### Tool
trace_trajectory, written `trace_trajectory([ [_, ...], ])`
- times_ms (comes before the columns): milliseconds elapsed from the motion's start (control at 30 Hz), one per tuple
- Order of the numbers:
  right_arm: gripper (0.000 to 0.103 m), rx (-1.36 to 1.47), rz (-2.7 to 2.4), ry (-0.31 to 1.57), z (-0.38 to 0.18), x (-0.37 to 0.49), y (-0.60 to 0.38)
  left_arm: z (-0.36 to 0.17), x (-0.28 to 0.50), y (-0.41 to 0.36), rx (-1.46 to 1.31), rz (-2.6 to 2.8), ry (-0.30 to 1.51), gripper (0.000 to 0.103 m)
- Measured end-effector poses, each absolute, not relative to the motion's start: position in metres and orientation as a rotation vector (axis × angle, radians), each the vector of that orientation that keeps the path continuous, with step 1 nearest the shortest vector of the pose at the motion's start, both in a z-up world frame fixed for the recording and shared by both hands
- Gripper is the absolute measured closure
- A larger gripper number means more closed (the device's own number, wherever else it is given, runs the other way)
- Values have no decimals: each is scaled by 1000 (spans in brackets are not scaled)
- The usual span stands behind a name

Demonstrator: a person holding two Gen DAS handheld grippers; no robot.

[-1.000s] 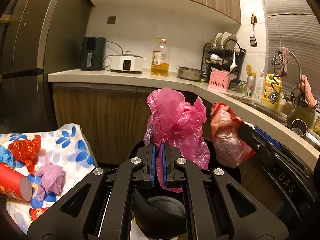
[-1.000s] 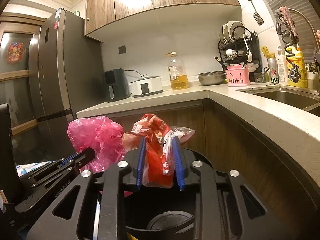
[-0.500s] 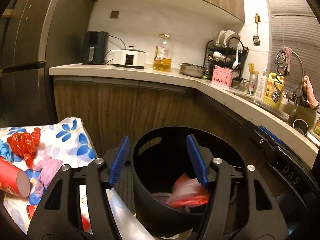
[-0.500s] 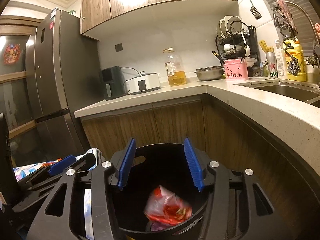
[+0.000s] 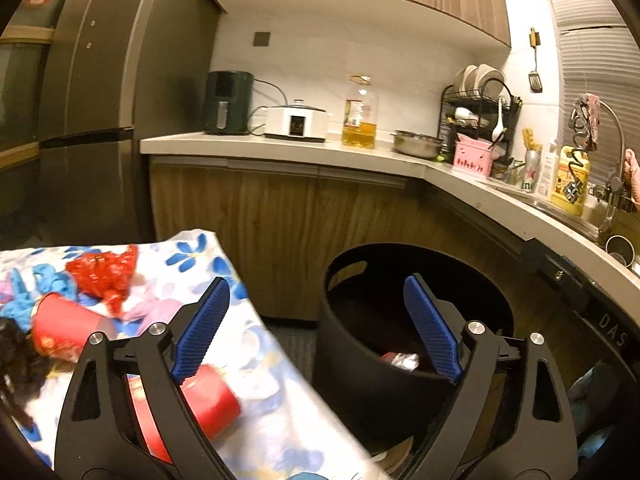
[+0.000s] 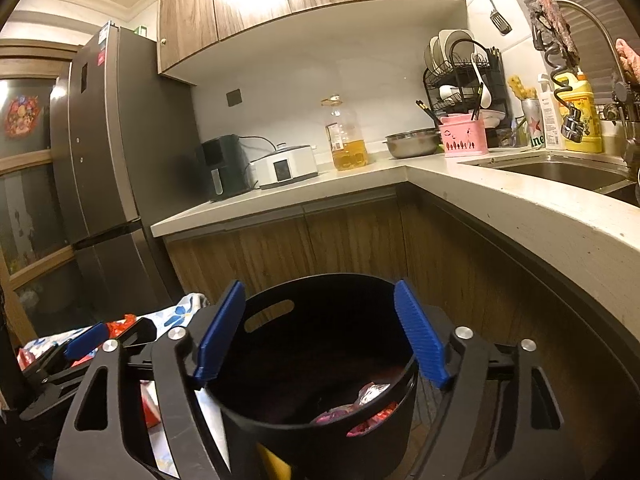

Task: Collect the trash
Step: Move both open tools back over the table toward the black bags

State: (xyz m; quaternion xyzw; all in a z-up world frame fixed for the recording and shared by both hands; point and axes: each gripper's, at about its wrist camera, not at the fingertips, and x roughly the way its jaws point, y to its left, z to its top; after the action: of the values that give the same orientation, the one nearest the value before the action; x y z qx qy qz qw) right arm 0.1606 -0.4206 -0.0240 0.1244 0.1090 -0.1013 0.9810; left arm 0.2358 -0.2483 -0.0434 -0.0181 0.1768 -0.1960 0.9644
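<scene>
A black round bin stands on the floor by the cabinets, with crumpled pink and red bags lying inside. My right gripper hangs over the bin, its jaws opening with nothing between them. My left gripper points between the bin and a table under a floral cloth; its jaws are opening too and hold nothing. On the cloth lie a red paper cup, a second red cup, a crumpled red bag, blue scraps and a lilac wad.
A wood-fronted L-shaped counter wraps behind and to the right of the bin, carrying an air fryer, a cooker, an oil bottle and a dish rack. A tall fridge stands at the left. The sink lies at the right.
Both grippers opened and let go of the pink bag and the red-and-white bag, which dropped into the bin. My left gripper has swung left toward the table.
</scene>
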Motion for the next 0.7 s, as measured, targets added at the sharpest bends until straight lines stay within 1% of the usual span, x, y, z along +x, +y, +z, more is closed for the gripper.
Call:
trace_trajectory([
  [367, 17, 214, -163, 195, -19, 129, -376, -45, 191, -190, -22, -262, 321, 8],
  [700, 16, 204, -91, 211, -26, 110, -332, -47, 149, -113, -10, -76, 283, 8],
])
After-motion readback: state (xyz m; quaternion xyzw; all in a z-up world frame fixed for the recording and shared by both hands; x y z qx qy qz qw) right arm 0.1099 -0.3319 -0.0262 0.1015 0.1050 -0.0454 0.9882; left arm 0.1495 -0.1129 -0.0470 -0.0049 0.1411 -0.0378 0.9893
